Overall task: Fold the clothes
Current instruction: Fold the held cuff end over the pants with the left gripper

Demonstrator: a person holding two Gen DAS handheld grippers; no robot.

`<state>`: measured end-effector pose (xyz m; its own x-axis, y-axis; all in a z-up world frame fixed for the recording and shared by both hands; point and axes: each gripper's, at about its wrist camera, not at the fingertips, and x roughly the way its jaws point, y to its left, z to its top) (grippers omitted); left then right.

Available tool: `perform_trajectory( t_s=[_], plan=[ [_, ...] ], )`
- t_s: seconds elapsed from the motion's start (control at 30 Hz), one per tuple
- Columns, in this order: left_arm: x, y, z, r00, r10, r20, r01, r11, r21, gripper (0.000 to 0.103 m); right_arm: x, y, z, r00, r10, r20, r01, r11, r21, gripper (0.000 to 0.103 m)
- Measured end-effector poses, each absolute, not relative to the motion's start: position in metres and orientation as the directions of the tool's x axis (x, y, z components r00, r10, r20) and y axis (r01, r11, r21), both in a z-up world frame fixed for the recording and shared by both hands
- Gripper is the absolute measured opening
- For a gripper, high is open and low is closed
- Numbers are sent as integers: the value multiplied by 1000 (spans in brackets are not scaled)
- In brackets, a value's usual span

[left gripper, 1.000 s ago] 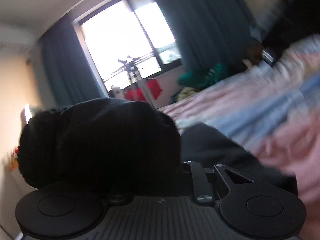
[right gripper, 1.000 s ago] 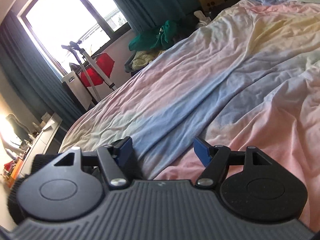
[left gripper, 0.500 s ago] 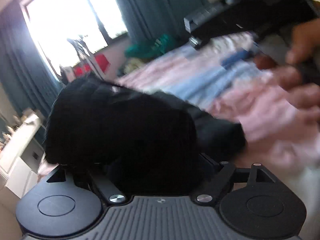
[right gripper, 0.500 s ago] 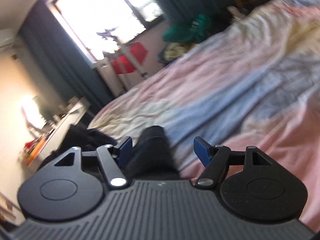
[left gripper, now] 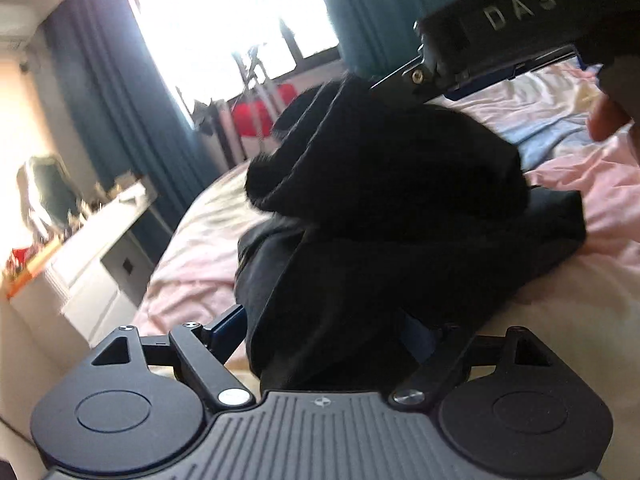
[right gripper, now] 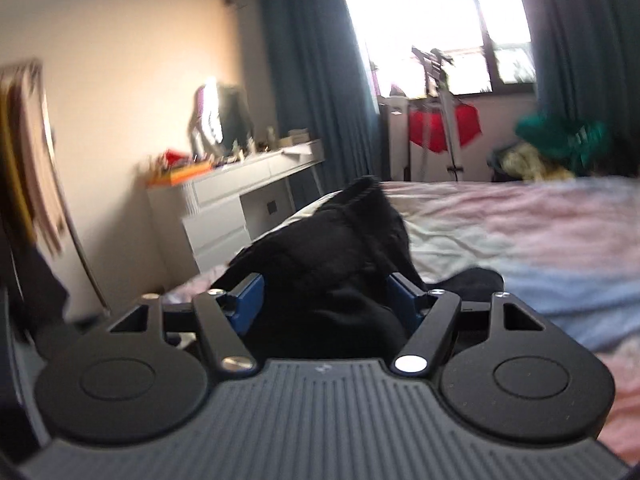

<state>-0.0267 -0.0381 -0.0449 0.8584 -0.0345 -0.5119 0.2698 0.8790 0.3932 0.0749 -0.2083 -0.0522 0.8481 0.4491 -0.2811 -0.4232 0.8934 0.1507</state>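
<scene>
Black garment (left gripper: pixel 384 216) bunched in a thick, rumpled heap on the bed (left gripper: pixel 192 256), near its edge, beside the white dresser (right gripper: pixel 236 196). Lies partly doubled over itself, one dark layer draped on another, edges uneven; no flat, squared shape anywhere. Judged early to midway in the folding: some cloth gathered and turned over, nothing smoothed or aligned.

Left claw (left gripper: pixel 320 332) spread wide, blue pads (left gripper: pixel 228 328) on either side of a fold of the cloth, which sits between them and fills the gap; pads not pressing in, so no firm hold to be made out. Right claw (right gripper: pixel 326 300) likewise wide, its blue pads (right gripper: pixel 250 300) flanking the near end of the heap, cloth lying in the gap; whether the pads touch the fabric cannot be told. Seen from the left wrist, right device reaching over the top of the pile, a fingertip of the hand (left gripper: pixel 608 120) showing beside it.

Left to do, as judged: get a true pinch on two corners or an edge, lift and spread the piece flat on the sheet, bring halves together, press out the bulk. Sleeves or legs not distinguishable in the dark mass, so kind of garment uncertain. Soft and thick, likely to slump if taken by a single layer.
</scene>
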Motion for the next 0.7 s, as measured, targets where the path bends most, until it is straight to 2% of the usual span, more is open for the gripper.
perform_trajectory(
  t_s=[0.07, 0.2, 0.3, 0.5, 0.7],
  plan=[
    [-19, -29, -50, 836, -23, -548, 263, 894, 363, 83, 79, -191, -53, 839, 454, -299, -446, 890, 98, 72],
    [-6, -9, -53, 791, -14, -612, 231, 932, 278, 80, 85, -177, -55, 827, 465, -315, -462, 882, 90, 72],
    [-7, 2, -48, 791, -30, -611, 216, 948, 233, 80, 83, -170, -55, 843, 438, -312, -453, 891, 28, 73],
    [-13, -3, -45, 820, -33, -571, 218, 941, 260, 80, 72, -169, -54, 863, 414, -288, -441, 897, -33, 73],
    [-4, -1, -49, 813, -27, -582, 204, 949, 241, 82, 68, -154, -61, 878, 408, -249, -453, 876, -163, 73]
  ],
)
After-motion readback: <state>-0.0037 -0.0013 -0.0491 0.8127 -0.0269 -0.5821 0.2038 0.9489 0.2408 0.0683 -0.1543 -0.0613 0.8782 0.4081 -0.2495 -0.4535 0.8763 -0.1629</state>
